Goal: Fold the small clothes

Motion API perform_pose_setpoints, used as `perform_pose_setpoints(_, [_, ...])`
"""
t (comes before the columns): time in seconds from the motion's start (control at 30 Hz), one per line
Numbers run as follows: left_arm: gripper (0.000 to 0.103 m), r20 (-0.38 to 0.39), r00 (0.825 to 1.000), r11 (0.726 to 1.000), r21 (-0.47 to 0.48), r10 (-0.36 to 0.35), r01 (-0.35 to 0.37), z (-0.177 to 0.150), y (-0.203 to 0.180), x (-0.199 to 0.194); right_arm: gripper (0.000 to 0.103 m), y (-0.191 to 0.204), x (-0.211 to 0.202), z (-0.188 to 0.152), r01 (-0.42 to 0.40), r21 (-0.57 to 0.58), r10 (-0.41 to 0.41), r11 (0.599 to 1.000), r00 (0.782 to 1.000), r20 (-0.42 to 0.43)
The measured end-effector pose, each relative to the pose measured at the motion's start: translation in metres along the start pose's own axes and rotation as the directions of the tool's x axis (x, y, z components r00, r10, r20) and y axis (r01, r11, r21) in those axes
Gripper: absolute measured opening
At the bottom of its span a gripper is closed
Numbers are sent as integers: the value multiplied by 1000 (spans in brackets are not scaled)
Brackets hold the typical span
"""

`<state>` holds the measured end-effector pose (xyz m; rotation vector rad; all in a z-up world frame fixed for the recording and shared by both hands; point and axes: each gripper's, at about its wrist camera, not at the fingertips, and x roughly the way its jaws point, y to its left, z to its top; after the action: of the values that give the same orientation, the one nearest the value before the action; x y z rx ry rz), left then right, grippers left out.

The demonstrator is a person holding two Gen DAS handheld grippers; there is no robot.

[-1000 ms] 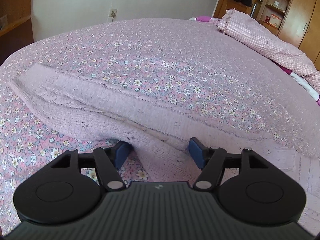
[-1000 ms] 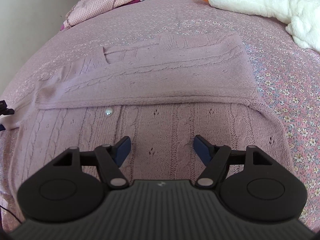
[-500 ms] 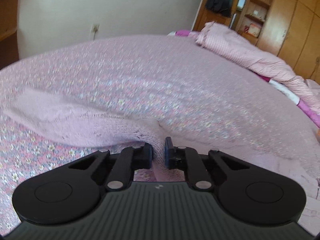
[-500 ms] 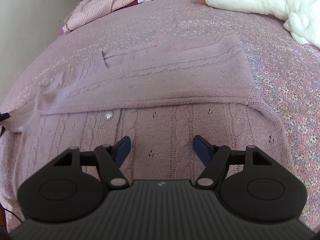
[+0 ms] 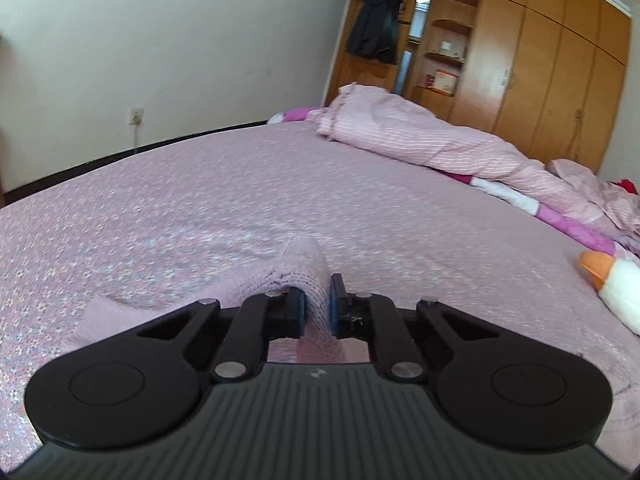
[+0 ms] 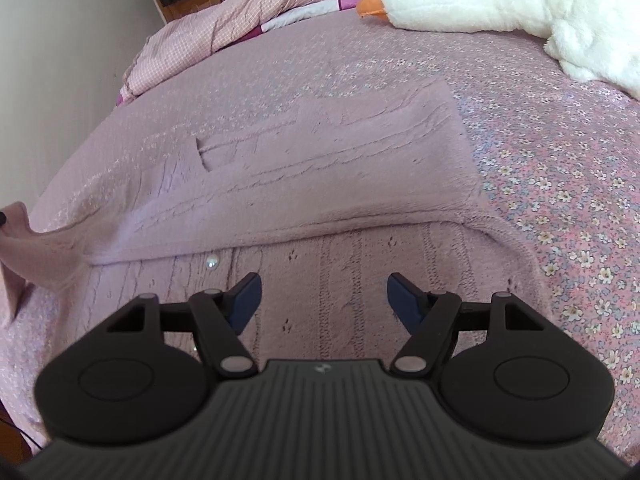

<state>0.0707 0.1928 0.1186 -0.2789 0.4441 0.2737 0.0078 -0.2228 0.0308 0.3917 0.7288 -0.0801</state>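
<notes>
Cardigan [image 6: 328,184] lies on bed [image 6: 560,208], one side already folded over. Left tongs [image 5: 316,310] pinch sleeve [image 5: 298,272], lifted clear of bedspread. Right tongs [image 6: 322,300] spread, empty, hovering above lower front panel. Advice: carry sleeve across body without dragging, lay flat along folded edge, right tongs steady panel.

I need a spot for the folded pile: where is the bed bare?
Bare bedspread runs from the cardigan to the wall-side edge, and between cardigan and plush goose. Crowded: the rumpled duvet along the far edge.
</notes>
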Motion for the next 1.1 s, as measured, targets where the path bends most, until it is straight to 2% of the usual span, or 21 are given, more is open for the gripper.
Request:
perform_pose_setpoints(0.2, [12, 7, 998, 997, 53, -64, 63, 3, -44, -16, 71, -8, -5, 3, -19, 30, 18, 999, 999, 26])
perform_pose_setpoints(0.37, [12, -15, 992, 983, 132, -129, 130, -8, -93, -22, 71, -10, -7, 6, -37, 46, 35, 998, 998, 44])
perform_pose_setpoints(0.53, [12, -89, 976, 961, 173, -201, 214, -33, -134, -17, 71, -13, -9, 6, -46, 47, 43, 998, 998, 55])
perform_pose_setpoints(0.7, [12, -189, 954, 937, 221, -231, 270, -72, -162, -3, 71, -17, -11, 5, -41, 63, 37, 997, 998, 55])
perform_pose_setpoints(0.83, [12, -259, 937, 922, 247, -234, 298, -98, -171, 12, 71, -21, -11, 4, -37, 70, 34, 997, 998, 51])
perform_pose_setpoints(1.0, [14, -316, 917, 911, 248, -245, 329, -113, -165, 19, 71, -21, -9, 4, -48, 76, 45, 996, 998, 41])
perform_pose_setpoints(1.07, [18, -327, 914, 907, 260, -239, 330, -111, -161, 18, 71, -18, -9, 4, -55, 73, 52, 996, 998, 39])
perform_pose_setpoints(1.1, [27, -335, 912, 906, 264, -236, 331, -112, -159, 17, 71, -18, -8, 5, -57, 71, 54, 996, 998, 38])
